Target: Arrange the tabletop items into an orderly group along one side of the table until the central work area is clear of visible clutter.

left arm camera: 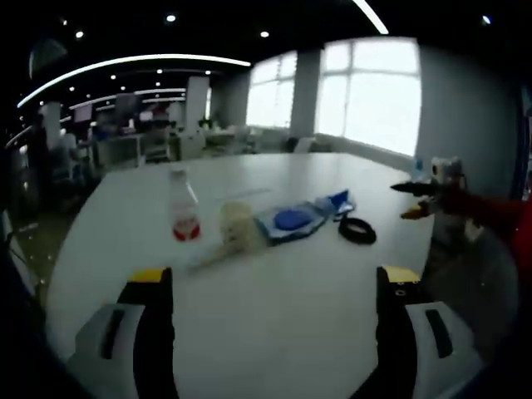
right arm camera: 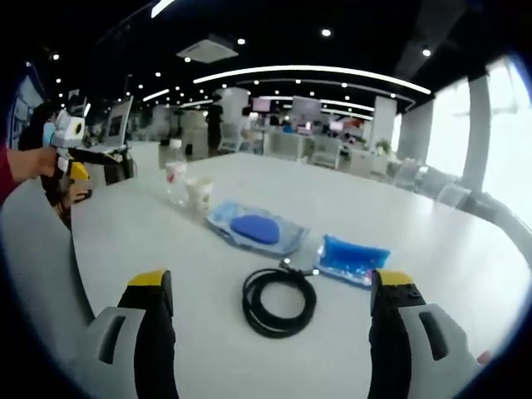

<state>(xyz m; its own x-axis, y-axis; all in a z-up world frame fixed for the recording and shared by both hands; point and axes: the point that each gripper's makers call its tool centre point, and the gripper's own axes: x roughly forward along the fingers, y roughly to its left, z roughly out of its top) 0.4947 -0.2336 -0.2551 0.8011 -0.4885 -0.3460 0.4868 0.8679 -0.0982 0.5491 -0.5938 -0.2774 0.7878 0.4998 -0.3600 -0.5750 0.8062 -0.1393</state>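
above table (right arm camera: pixel 432 249) — both hand-held grippers level, jaws apart

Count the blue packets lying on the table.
2. The larger clear packet with a blue oval inside lies mid-table, between the paper cup and the coiled black cable. The smaller blue packet lies beside the cable.

Bottle (left arm camera: pixel 184 213) label blurred; cup (right arm camera: pixel 198 195) partly hides bottle.
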